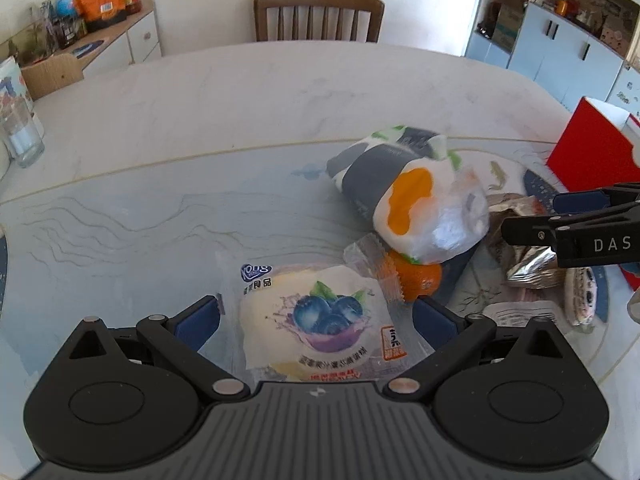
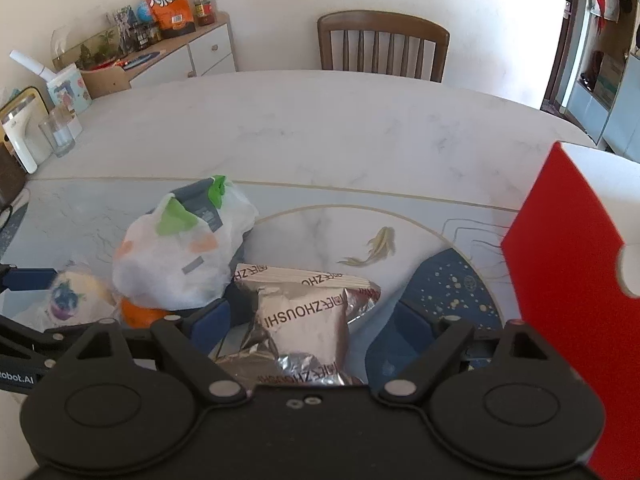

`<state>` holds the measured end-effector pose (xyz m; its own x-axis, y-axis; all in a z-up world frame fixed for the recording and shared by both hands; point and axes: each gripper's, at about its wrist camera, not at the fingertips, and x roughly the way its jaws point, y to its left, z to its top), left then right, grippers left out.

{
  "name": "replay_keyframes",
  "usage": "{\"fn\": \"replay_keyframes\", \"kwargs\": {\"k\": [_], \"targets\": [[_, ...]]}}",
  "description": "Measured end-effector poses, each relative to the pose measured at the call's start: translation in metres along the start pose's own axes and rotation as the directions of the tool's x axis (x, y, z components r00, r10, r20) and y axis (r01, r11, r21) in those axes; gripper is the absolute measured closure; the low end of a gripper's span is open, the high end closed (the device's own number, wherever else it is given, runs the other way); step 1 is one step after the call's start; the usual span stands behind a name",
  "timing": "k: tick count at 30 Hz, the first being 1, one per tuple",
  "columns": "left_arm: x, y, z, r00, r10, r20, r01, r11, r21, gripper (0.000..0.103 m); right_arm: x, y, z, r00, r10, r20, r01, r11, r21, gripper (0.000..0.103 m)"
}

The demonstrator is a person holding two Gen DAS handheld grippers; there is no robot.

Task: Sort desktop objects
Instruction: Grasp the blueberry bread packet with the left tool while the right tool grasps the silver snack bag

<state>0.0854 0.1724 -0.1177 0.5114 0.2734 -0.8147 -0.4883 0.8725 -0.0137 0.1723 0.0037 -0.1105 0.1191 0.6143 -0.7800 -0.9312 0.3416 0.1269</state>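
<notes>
My left gripper [image 1: 318, 312] is open, its blue pads on either side of a blueberry bread packet [image 1: 320, 320] lying on the table. An orange snack [image 1: 420, 278] in clear wrap lies just behind it, under a white, grey and orange bag [image 1: 404, 196]. My right gripper [image 2: 308, 320] is open around a silver foil snack packet [image 2: 304, 320]; more silver packets lie under it. The white bag [image 2: 180, 256] and the blueberry packet [image 2: 68, 296] show at the left of the right wrist view. My right gripper also shows at the right of the left wrist view [image 1: 560, 212].
A red box [image 2: 568, 280] stands at the right, also in the left wrist view [image 1: 588, 152]. A marble table [image 1: 240, 120] stretches back to a wooden chair [image 1: 320, 16]. A glass [image 1: 22, 136] and a white jug [image 2: 18, 136] stand at the far left.
</notes>
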Motion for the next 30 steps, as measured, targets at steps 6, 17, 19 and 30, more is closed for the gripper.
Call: {"fn": "replay_keyframes", "kwargs": {"k": [6, 17, 19, 30], "targets": [[0.007, 0.004, -0.001, 1.0, -0.009, -0.012, 0.009, 1.0, -0.022, 0.0, 0.016, -0.002, 0.0, 0.999, -0.006, -0.036, 0.006, 1.0, -0.006, 0.021], [0.006, 0.007, -0.003, 1.0, -0.027, -0.015, 0.026, 0.999, -0.043, 0.012, 0.022, -0.001, 0.002, 0.998, 0.014, -0.056, -0.013, 1.0, 0.019, 0.037], [0.003, 0.006, -0.003, 1.0, -0.024, -0.015, 0.024, 0.999, -0.038, 0.016, 0.021, 0.0, 0.002, 0.998, 0.022, -0.058, -0.021, 1.0, 0.023, 0.045], [-0.014, 0.011, 0.0, 0.999, -0.025, 0.023, 0.026, 0.998, -0.052, 0.042, 0.009, -0.002, 0.005, 0.999, 0.019, -0.03, -0.018, 0.999, 0.038, 0.055]]}}
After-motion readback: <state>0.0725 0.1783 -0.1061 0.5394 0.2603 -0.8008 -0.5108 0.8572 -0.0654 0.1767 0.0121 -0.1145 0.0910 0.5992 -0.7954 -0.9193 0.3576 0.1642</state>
